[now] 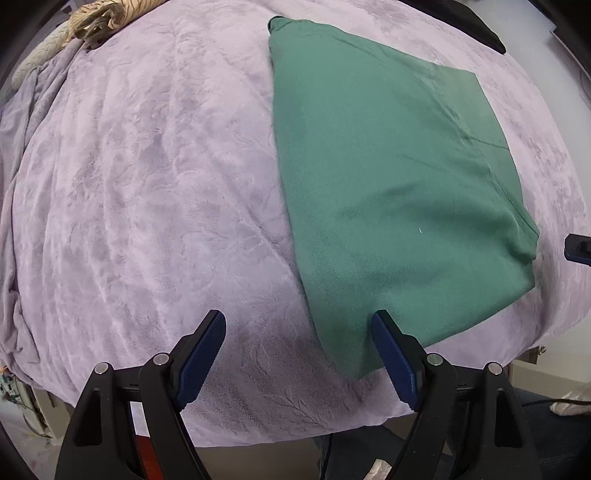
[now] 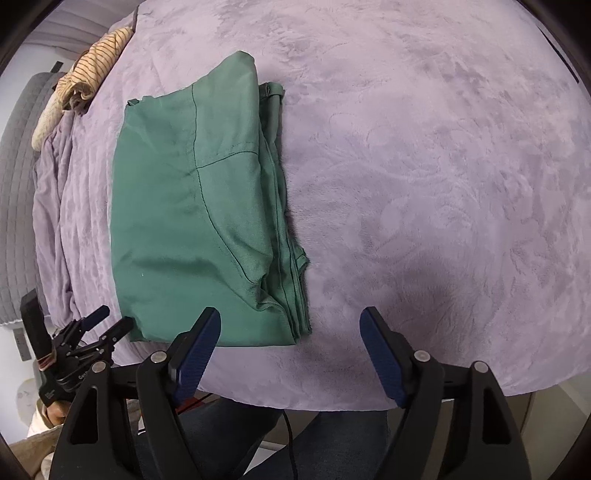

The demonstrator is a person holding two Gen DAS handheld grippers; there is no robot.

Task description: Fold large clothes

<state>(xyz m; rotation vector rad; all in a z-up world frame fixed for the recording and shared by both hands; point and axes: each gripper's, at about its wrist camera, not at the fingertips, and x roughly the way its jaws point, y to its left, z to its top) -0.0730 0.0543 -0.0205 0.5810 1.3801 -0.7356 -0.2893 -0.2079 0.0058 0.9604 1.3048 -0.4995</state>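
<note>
A green garment (image 1: 391, 177) lies folded into a flat rectangle on the lilac plush blanket (image 1: 147, 206). It also shows in the right wrist view (image 2: 195, 221), with stacked layer edges along its right side. My left gripper (image 1: 299, 325) is open and empty, above the garment's near left corner. My right gripper (image 2: 290, 319) is open and empty, above the garment's near right corner and the bare blanket (image 2: 443, 184). The left gripper also shows in the right wrist view (image 2: 107, 319), open at the garment's near left corner. A tip of the right gripper shows at the right edge of the left wrist view (image 1: 580, 249).
A striped beige cloth (image 2: 96, 62) lies bunched at the far left edge of the blanket; it also shows in the left wrist view (image 1: 99, 18). A dark object (image 1: 476, 26) sits at the far right. The blanket's near edge (image 2: 332, 398) drops off just under my grippers.
</note>
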